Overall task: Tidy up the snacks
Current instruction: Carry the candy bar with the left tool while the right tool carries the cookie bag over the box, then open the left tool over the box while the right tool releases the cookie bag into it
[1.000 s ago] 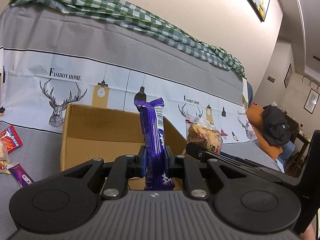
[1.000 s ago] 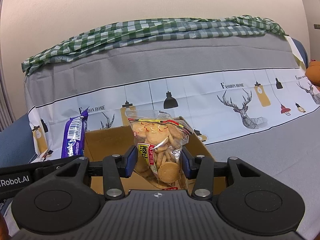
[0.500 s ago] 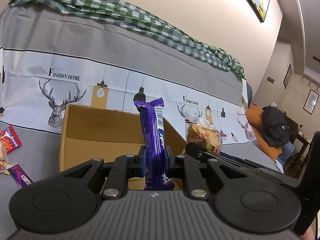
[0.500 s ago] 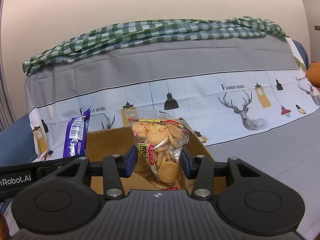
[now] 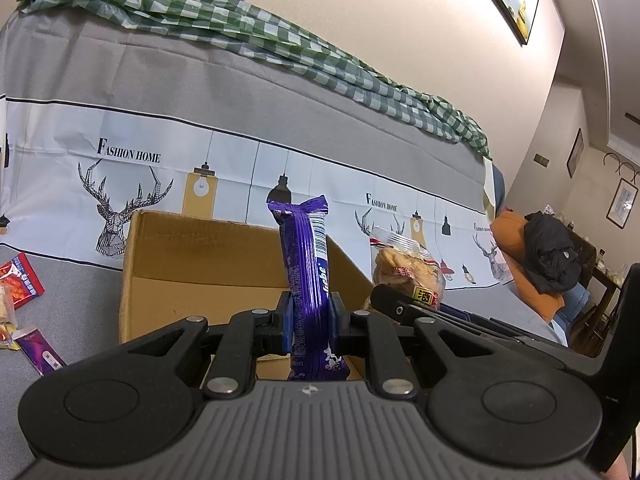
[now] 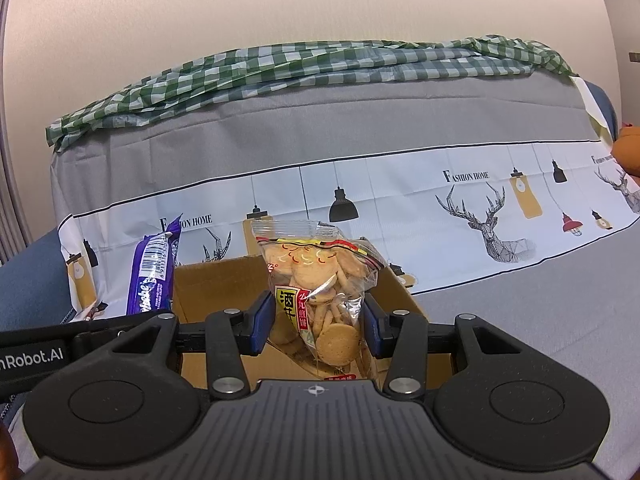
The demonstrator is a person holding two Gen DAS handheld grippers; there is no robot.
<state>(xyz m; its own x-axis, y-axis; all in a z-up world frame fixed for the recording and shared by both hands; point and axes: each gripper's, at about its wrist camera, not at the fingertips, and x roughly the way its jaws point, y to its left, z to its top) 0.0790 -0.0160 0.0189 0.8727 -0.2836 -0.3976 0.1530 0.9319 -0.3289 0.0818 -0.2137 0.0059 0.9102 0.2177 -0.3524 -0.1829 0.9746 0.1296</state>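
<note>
A grey printed cover point(image 5: 200, 92) is backing the cardboard box point(image 5: 192, 264) ahead of both jaws. The purple wrapper point(image 5: 306, 276) is being clamped upright by the left gripper point(image 5: 308, 320), the cookie bag point(image 6: 320, 304) by the right gripper point(image 6: 318, 320), over the box rim; positions are remaining unchanged.

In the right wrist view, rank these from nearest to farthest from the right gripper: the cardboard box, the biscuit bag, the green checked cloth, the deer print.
1. biscuit bag: clamped in the right gripper.
2. cardboard box: open, just beyond and below.
3. deer print: sofa cover, up right.
4. green checked cloth: along the sofa top.
</note>
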